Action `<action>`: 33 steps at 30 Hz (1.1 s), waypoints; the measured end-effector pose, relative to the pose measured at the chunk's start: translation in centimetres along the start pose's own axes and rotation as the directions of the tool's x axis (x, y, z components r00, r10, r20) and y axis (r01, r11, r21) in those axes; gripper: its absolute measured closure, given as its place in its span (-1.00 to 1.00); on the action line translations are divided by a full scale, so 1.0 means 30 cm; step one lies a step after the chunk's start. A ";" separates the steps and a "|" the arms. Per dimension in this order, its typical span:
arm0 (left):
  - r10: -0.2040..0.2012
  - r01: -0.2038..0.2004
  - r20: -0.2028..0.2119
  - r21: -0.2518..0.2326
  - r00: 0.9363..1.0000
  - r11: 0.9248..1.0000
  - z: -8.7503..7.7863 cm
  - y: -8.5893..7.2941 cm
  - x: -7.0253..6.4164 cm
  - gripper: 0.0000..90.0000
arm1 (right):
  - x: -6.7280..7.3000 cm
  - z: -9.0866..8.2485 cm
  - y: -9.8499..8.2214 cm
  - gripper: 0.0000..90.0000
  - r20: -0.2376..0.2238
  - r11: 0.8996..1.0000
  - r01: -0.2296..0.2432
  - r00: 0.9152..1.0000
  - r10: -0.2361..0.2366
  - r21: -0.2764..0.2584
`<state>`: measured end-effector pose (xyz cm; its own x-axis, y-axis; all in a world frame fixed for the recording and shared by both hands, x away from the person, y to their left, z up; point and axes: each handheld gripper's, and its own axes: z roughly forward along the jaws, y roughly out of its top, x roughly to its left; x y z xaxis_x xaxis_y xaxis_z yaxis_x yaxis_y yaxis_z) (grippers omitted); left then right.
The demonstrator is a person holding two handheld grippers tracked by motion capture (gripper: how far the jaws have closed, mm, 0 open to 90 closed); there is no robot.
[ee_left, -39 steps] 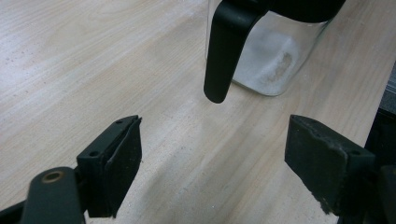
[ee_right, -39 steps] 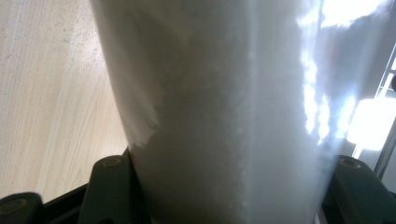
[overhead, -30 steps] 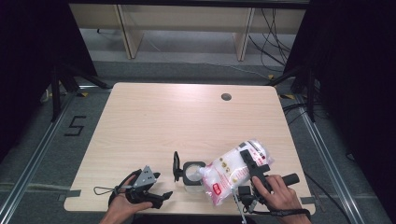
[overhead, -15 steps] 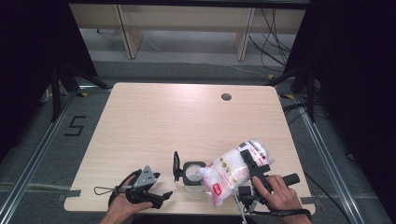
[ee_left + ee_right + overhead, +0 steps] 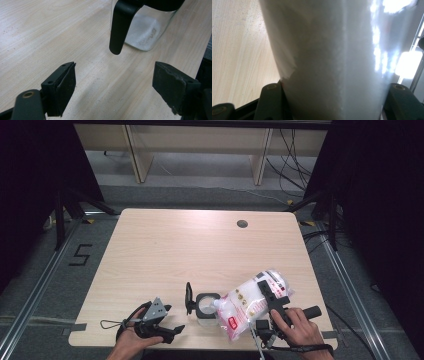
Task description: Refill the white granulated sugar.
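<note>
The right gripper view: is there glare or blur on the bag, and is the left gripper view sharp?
In the right gripper view the white bag sits very close and soft, with bright glare patches at its upper right. In the left gripper view the jar's black handle and the wood grain are fairly sharp, and the open left gripper casts a soft shadow on the table.

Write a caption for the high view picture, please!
Right gripper tips a white bag over a glass jar on the table.
</note>
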<state>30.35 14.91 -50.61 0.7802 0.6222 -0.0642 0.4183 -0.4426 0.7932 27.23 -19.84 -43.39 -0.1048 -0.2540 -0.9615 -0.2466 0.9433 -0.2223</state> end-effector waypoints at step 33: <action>0.015 -0.015 -0.001 0.007 1.000 1.000 -0.004 0.001 0.004 -0.59 | -0.004 0.000 -0.002 -0.04 0.018 1.000 0.022 1.000 -0.021 -0.016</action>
<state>30.40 15.05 -50.51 0.7858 0.6163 -0.0519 0.4097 -0.4559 0.7901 27.26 -19.87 -43.26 -0.0820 -0.2702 -0.9593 -0.2642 0.9340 -0.2405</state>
